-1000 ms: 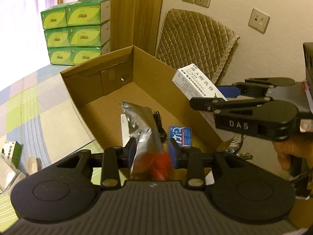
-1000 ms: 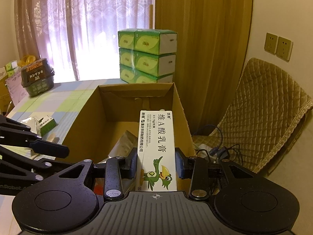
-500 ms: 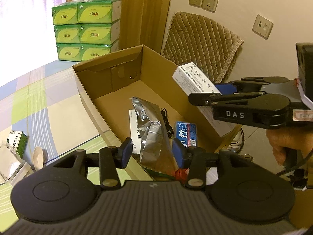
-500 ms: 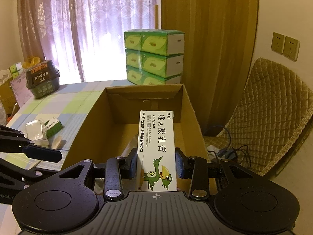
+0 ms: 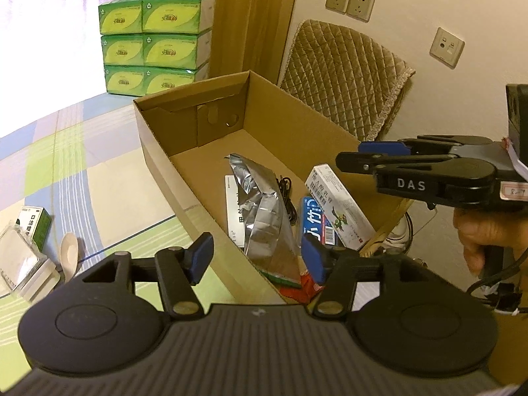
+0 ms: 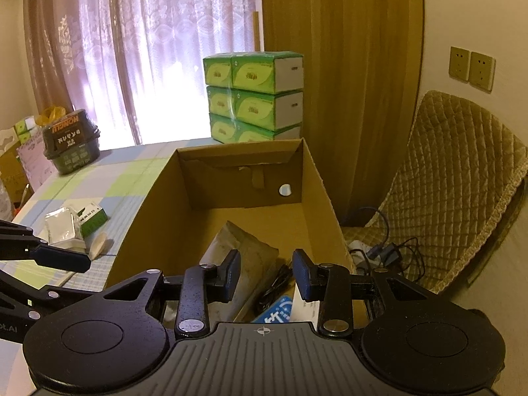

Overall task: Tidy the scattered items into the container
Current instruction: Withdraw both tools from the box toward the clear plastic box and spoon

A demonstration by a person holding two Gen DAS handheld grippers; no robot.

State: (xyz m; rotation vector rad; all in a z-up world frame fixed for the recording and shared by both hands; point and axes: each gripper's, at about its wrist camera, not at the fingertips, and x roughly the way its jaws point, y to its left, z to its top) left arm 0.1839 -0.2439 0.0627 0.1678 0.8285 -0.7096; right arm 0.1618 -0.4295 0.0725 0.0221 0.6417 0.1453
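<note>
Table, far left: I see a checked cloth [image 5: 82, 171] in green, blue and cream. On its left part lie a small green medicine box [image 5: 34, 227], a clear plastic packet [image 5: 18, 264] just beside it, and a pale wooden spoon [image 5: 69, 257] to their right.
My left tongs: the left gripper [image 5: 257, 259] is near the bottom of its own view, blue pads spread wide with nothing between them. It hangs over the near end of the box.
Container: the open cardboard box [image 5: 158, 151] stands on the right part of the table, its far end wall showing a small round hole.
Inside the box, left to right: a white flat pack [image 5: 232, 211] lies on the floor. A crumpled silver foil pouch [image 5: 260, 208] lies over it, its near end reaching between my left pads without touching them. A black cable [image 5: 287, 194] runs beside the pouch. A blue carton [image 5: 313, 224] comes next. A white ointment carton [image 5: 336, 201] with a green bird printed on it leans on the right wall.
My right tongs: the right gripper [image 6: 265, 275] is also parted and empty. It hovers above the white ointment carton at the right wall.
Hand: a hand [image 5: 478, 237] grips the right tool's handle at the far right.
Background, far: a stack of green tissue packs [image 6: 254, 95] stands behind the box. A quilted chair [image 6: 462, 178] stands to the right.
</note>
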